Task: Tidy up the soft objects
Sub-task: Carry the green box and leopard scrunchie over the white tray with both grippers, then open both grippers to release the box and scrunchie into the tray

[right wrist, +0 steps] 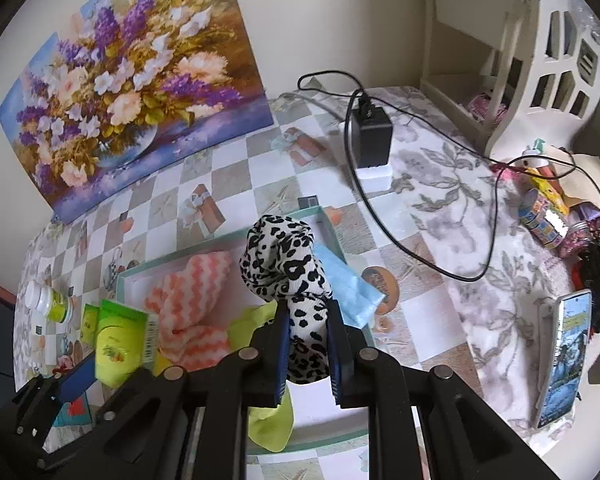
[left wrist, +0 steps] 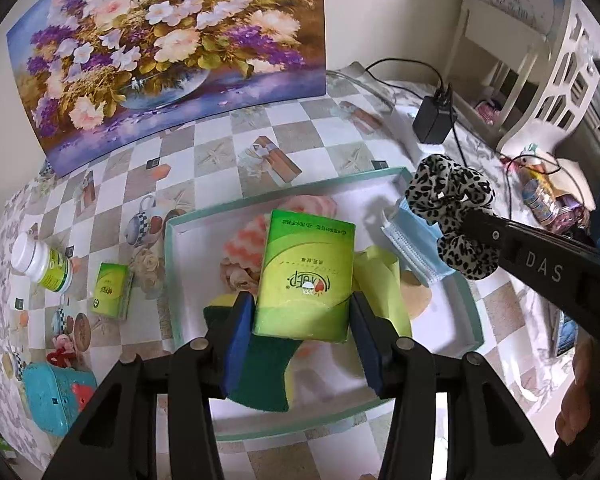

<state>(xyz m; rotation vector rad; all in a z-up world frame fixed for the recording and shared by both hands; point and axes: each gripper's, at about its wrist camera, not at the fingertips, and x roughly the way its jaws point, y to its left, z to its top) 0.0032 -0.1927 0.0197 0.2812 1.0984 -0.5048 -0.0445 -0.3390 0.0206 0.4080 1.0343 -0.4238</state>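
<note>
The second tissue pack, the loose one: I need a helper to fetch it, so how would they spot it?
Find the teal-rimmed tray. Just outside its left wall, on the checkered tablecloth, lies the small green tissue pack, beside a white bottle. Unlike its twin, no gripper holds it.

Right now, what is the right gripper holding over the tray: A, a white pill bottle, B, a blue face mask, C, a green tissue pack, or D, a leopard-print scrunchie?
D: the right gripper is clamped on the leopard-print scrunchie, while the left gripper holds the green tissue pack.
</note>
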